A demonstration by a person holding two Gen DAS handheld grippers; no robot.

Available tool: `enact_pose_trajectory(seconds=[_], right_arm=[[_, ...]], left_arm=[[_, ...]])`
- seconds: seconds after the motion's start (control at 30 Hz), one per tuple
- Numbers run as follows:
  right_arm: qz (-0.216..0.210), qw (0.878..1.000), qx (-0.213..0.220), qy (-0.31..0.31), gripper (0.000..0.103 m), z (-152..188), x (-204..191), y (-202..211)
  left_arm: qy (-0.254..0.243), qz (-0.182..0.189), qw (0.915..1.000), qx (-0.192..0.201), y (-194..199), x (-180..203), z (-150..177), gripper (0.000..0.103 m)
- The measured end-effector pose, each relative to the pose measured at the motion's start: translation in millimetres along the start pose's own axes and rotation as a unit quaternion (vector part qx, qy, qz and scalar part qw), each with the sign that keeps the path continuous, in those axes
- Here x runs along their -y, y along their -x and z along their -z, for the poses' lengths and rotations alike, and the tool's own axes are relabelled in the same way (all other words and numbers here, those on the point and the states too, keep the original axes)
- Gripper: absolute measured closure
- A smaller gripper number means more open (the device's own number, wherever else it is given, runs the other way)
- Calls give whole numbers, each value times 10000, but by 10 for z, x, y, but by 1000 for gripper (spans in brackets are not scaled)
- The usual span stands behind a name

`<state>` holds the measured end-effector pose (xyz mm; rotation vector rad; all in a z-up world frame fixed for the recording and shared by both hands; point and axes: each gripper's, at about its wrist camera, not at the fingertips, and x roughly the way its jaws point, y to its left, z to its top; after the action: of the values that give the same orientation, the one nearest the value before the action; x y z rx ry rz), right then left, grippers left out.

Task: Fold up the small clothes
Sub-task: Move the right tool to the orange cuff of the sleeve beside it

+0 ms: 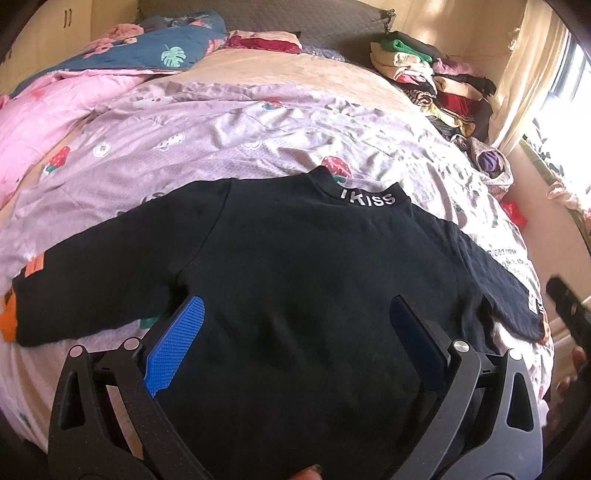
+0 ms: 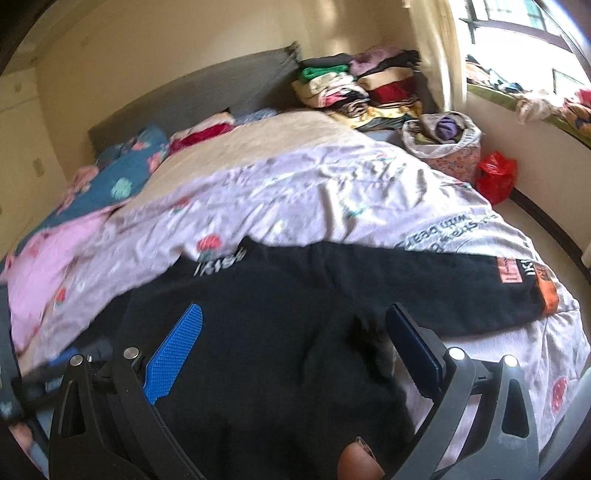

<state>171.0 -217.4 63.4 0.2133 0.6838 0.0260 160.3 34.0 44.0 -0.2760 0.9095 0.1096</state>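
A small black long-sleeved top (image 1: 295, 280) with white lettering on its collar lies flat on the lilac quilt (image 1: 184, 140), both sleeves spread out sideways. Orange patches mark its cuffs (image 1: 7, 317). My left gripper (image 1: 297, 314) hovers open over the lower body of the top, blue pads wide apart. In the right wrist view the same top (image 2: 280, 332) fills the foreground, its right sleeve (image 2: 461, 280) reaching toward the bed's edge. My right gripper (image 2: 295, 325) is also open above the fabric, with nothing between its fingers. The right view is slightly blurred.
Folded clothes are stacked (image 1: 436, 81) at the bed's far right corner, beside a fabric basket (image 2: 443, 140) and a red bag (image 2: 495, 177) on the floor. A blue floral duvet (image 1: 147, 44) and a pink blanket (image 1: 37, 107) lie at the far left. A window (image 2: 524, 22) is on the right.
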Motion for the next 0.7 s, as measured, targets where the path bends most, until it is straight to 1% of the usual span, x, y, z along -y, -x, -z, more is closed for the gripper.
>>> enact_pose_trajectory(seconds=[0.17, 0.33, 0.57, 0.67, 0.7], right_arm=[[184, 9997, 29, -186, 4, -151, 151, -149], [431, 9984, 88, -344, 4, -212, 330, -234], [812, 9928, 89, -873, 4, -231, 761, -360], [1000, 9892, 44, -1067, 4, -210, 960, -430], [1060, 9877, 27, -1153, 4, -193, 1037, -452]], left_arm=[[-125, 59, 9999, -18, -66, 143, -74, 9], [-205, 82, 9998, -16, -180, 294, -166, 9], [-376, 58, 9993, 21, -394, 559, -284, 9], [-398, 173, 9990, 103, -447, 642, -304, 9], [-427, 159, 9989, 94, -478, 677, -306, 9]])
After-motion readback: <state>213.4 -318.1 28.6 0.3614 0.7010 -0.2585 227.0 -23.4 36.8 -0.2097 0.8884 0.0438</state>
